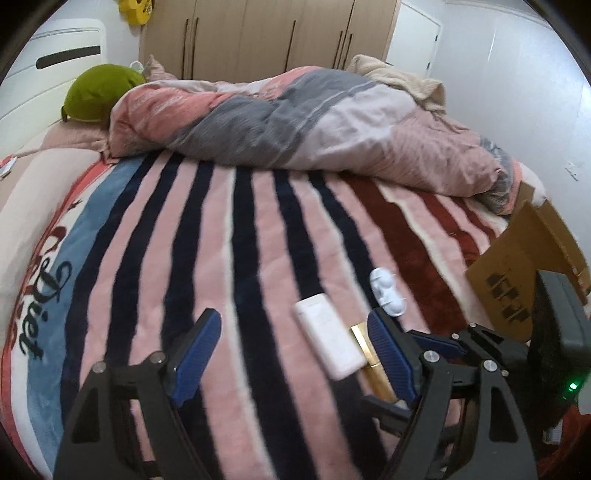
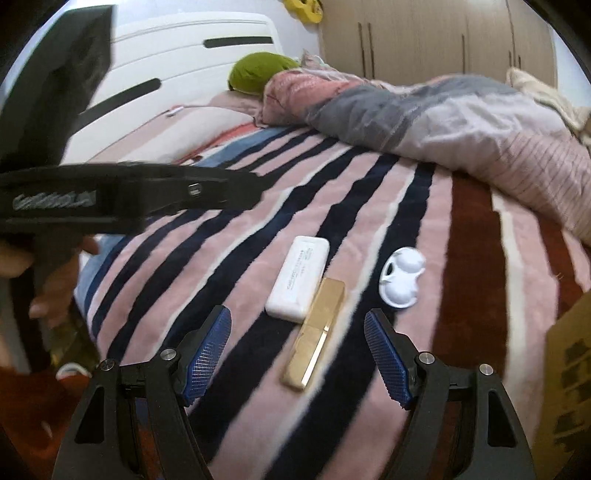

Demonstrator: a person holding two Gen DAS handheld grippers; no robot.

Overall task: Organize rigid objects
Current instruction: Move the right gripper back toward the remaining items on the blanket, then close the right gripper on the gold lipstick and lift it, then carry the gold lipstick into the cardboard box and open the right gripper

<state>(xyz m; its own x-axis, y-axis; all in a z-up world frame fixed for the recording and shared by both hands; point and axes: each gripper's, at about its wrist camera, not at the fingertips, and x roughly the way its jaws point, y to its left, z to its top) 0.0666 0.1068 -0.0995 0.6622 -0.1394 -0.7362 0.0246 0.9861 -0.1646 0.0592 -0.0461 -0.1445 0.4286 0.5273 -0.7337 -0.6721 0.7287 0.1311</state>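
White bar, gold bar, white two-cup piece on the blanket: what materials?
White bar: likely matte plastic, rounded corners, printed text. Gold bar: metallic gold finish with a bright glint along one edge; metal or coated plastic, can't tell. White two-cup piece: looks like thin glossy moulded plastic.

Striped bed [image 1: 221, 229] with rumpled duvet [image 1: 295, 122] before tan wardrobe [image 1: 266, 33], white walls [image 1: 517, 55]

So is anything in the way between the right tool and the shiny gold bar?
Nothing visible blocks it. The right tool is open, and the flat gold metal bar lies just ahead of it on the striped fleece blanket. The white rectangular plastic case sits beside the bar, not in front.
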